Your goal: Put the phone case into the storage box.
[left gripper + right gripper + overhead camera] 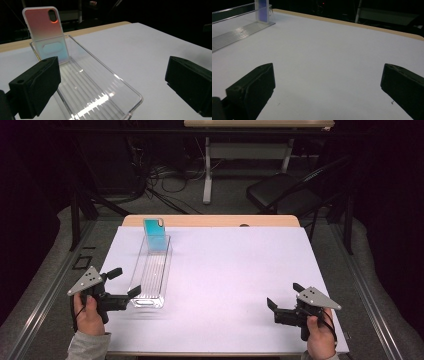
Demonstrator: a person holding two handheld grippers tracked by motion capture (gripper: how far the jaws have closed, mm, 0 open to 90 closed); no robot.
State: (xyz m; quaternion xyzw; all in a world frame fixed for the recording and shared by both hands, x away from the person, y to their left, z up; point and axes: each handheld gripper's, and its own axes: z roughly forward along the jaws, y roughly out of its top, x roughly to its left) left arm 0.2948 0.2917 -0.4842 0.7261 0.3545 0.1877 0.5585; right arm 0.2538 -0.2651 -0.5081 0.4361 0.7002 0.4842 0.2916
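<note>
Two open claws wait by a clear tray with a phone case in it.

Near the person, the left claw [122,282] is open wide and holds nothing, right at the near end of the clear tray [141,301]. The right claw [284,299] is open wide too, well apart across the white desk [235,265]. The tray's long side runs away from the left claw, toward the far edge. At its far end the phone case [155,235] stands up, leaning on the end wall. The left claw is nearer to it.
</note>
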